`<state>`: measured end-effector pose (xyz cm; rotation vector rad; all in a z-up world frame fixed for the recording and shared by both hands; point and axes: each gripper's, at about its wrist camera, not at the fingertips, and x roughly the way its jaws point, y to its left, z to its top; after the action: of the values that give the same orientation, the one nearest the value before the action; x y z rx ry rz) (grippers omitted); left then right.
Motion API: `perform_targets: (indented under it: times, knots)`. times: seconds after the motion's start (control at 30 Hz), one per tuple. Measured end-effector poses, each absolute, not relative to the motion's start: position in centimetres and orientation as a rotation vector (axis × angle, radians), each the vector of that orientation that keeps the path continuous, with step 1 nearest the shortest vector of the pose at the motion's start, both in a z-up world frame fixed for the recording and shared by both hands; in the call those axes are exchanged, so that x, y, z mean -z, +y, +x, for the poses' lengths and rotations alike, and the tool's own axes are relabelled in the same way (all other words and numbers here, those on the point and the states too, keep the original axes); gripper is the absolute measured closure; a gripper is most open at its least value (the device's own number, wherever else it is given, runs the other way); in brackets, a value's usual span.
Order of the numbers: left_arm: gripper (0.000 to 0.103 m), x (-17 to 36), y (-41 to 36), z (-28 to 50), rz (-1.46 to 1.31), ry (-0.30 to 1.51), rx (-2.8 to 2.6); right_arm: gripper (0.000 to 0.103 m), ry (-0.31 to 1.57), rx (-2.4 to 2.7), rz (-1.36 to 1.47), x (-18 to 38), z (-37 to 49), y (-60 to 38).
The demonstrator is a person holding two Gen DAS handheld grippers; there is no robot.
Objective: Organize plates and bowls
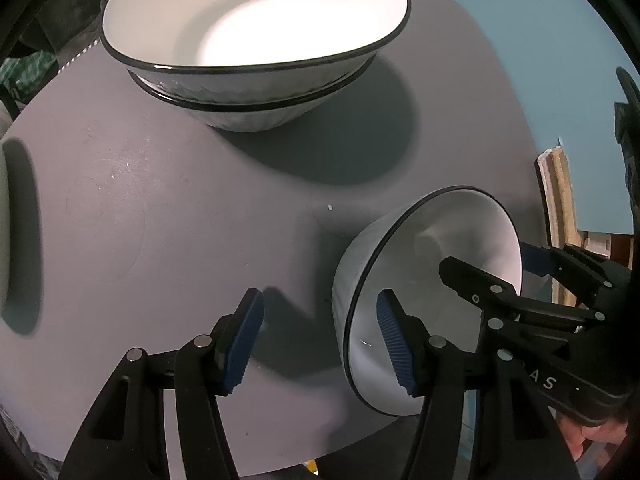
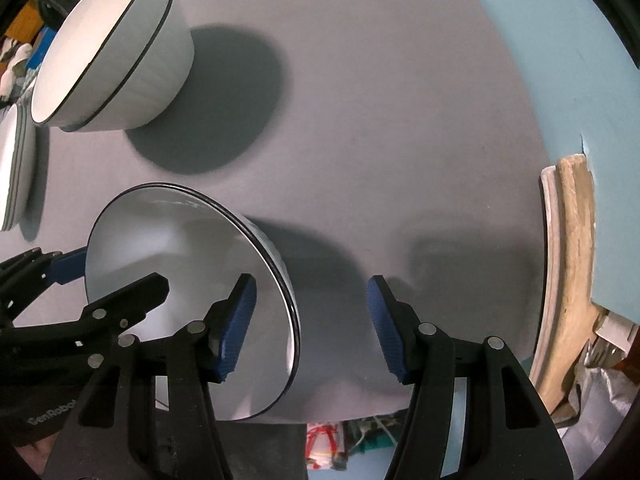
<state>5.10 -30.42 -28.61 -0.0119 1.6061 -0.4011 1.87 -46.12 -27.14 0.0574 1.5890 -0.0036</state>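
Two white bowls with black rims sit nested (image 1: pixel 256 40) at the far side of the grey table; the stack also shows in the right wrist view (image 2: pixel 116 52). A third white bowl (image 1: pixel 436 264) is tilted on its side near the front edge, also in the right wrist view (image 2: pixel 192 276). In the left wrist view a second gripper (image 1: pixel 496 264) from the right has one finger inside this bowl and one blue pad behind its wall. My left gripper (image 1: pixel 322 344) is open, its right pad in front of the tilted bowl. My right gripper (image 2: pixel 312 328) is open and empty beside the bowl.
A stack of white plates (image 2: pixel 14 172) lies at the table's left edge. The grey table top (image 1: pixel 180 220) ends against a light blue surface (image 2: pixel 560 40). A wooden board (image 2: pixel 572 272) stands at the right. Clutter shows below the front edge.
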Motion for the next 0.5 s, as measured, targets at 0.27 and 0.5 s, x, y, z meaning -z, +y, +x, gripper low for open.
perform_targets:
  times: [0.27,0.5]
  knots:
    - [0.057,29.5,-30.2,4.7,-0.025,1.623,0.394,0.061,1.6,-0.016,0.062,27.5,1.9,-45.4]
    - [0.075,30.1,-29.4,4.7,-0.041,1.616,0.423,0.081,1.603,-0.054,0.082,27.4,1.6,-43.7]
